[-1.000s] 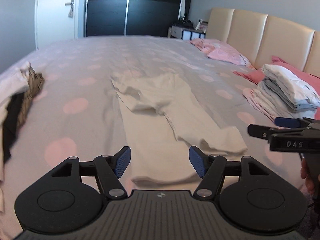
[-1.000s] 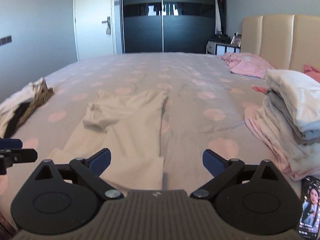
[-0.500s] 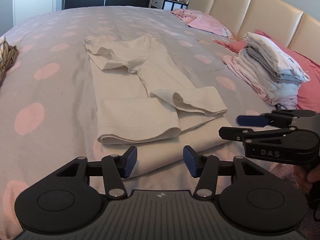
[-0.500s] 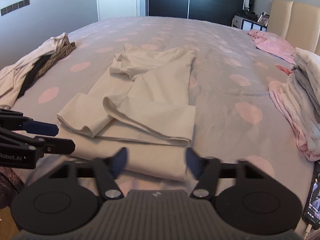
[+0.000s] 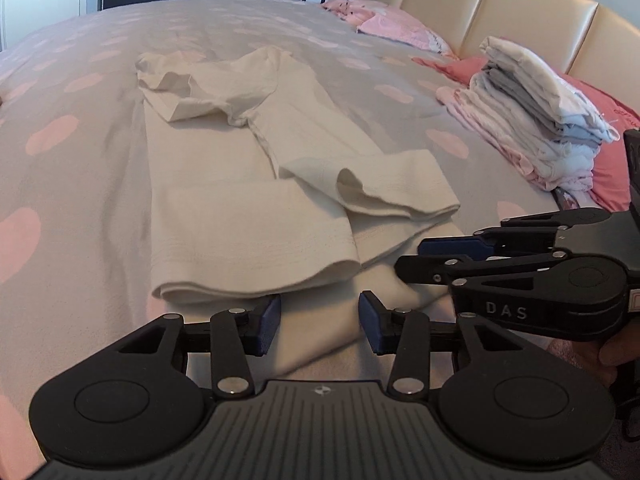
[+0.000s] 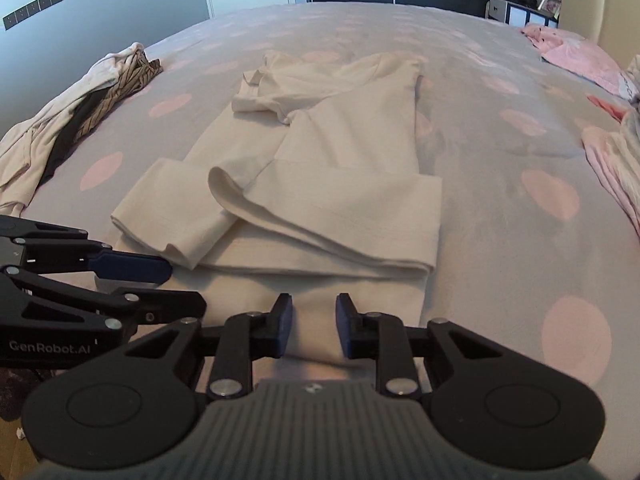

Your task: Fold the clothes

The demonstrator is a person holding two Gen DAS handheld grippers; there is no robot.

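Observation:
Cream trousers [image 5: 256, 236] [image 6: 332, 208] lie on the dotted bed cover [image 5: 76, 176], their legs folded back over themselves toward me. My left gripper [image 5: 319, 320] is open at the garment's near edge, with a lower layer of cream fabric lying between its blue pads [image 5: 269, 322]. My right gripper [image 6: 314, 320] is open with only a narrow gap, and the same near edge of fabric runs between its fingers. Each gripper shows in the other's view: the right gripper [image 5: 416, 260] beside the cloth edge, the left gripper [image 6: 168, 284] at the left.
A stack of folded clothes [image 5: 536, 120] sits on red pillows by the headboard [image 5: 520, 8]. Pink bedding [image 5: 400, 28] lies further back. A heap of unfolded garments [image 6: 76, 120] lies on the bed's left side. A hand [image 5: 612, 356] holds the right gripper.
Both grippers came down and forward to the trousers' near edge. The right gripper's fingers narrowed a lot, the left one's slightly. The trousers did not move.

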